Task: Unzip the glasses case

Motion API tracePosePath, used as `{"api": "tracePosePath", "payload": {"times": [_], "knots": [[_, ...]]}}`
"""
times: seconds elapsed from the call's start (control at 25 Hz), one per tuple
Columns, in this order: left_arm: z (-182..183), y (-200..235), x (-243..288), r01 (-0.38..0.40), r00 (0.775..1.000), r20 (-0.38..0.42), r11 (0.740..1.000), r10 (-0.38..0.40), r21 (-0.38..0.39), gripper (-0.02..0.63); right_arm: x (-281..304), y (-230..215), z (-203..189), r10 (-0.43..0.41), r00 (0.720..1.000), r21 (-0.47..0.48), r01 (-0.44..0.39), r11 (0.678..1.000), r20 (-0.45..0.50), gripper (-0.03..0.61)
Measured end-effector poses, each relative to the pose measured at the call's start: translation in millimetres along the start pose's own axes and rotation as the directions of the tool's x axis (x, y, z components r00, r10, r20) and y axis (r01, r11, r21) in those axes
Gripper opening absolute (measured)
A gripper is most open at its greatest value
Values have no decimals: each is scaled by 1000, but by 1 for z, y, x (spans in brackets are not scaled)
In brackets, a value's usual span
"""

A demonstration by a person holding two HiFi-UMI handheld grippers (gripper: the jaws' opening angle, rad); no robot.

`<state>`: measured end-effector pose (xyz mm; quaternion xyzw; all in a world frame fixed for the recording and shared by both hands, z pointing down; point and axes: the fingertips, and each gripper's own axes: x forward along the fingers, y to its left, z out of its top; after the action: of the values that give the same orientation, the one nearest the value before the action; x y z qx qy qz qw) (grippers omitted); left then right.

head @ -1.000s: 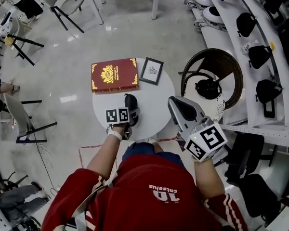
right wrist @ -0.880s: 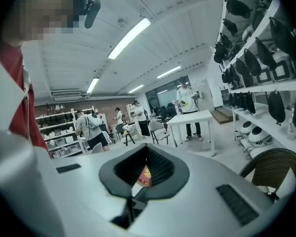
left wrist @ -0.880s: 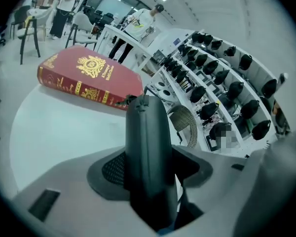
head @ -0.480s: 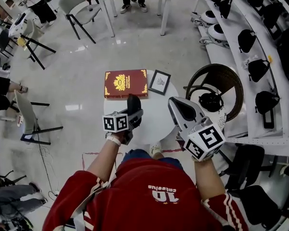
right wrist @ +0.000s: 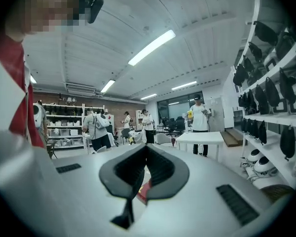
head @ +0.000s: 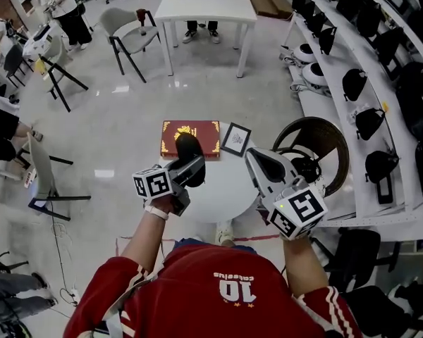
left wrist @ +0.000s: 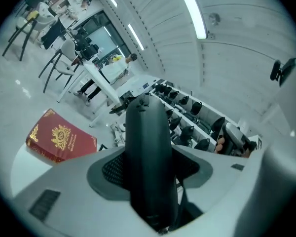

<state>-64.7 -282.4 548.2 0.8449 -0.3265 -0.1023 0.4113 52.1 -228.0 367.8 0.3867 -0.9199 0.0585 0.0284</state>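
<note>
The black glasses case (head: 185, 148) is off the table, standing on end between the jaws of my left gripper (head: 190, 165), which is shut on its lower part. In the left gripper view the case (left wrist: 147, 147) rises as a dark, closed, rounded shape straight up from the pads and fills the middle; its zip is not visible. My right gripper (head: 258, 162) hovers to the right of the case at about the same height, apart from it. Its jaws (right wrist: 144, 149) meet at the tips with nothing between them.
Below the grippers is a small round white table (head: 222, 185) with a red and gold book (head: 201, 131) and a small framed picture (head: 236, 139) at its far side. A wicker chair (head: 324, 129) stands to the right, shelves of dark gear beyond it. A white table (head: 208, 9) stands further back.
My left gripper has lifted the glasses case off the round table and up toward the camera. My right gripper has risen a little. The table now looks smaller and further below.
</note>
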Motion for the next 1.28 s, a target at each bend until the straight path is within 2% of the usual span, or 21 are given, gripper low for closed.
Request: {"api": "tracePosePath", "payload": {"times": [0.16, 0.32, 0.44, 0.64, 0.88, 1.04, 1.28], "knots": [[29, -24, -22, 44, 996, 77, 999, -45, 15, 253, -2, 13, 14, -5, 1000, -25, 6, 1000, 29, 15], [62, -56, -47, 97, 980, 173, 995, -101, 29, 253, -4, 27, 24, -2, 999, -49, 5, 999, 53, 15], [89, -86, -65, 153, 957, 243, 987, -160, 46, 253, -7, 35, 34, -2, 996, -65, 7, 998, 84, 15], [123, -123, -94, 251, 902, 350, 967, -252, 48, 253, -17, 45, 49, -22, 988, -81, 35, 996, 150, 15], [136, -154, -101, 290, 881, 357, 951, -309, 108, 252, -29, 51, 60, -23, 978, -90, 43, 995, 208, 15], [138, -167, -103, 319, 870, 353, 939, -344, 130, 253, -32, 58, 58, 11, 980, -125, 14, 992, 197, 17], [140, -180, -102, 316, 878, 323, 934, -354, 166, 253, -32, 72, 56, 59, 983, -172, -29, 985, 173, 29]]}}
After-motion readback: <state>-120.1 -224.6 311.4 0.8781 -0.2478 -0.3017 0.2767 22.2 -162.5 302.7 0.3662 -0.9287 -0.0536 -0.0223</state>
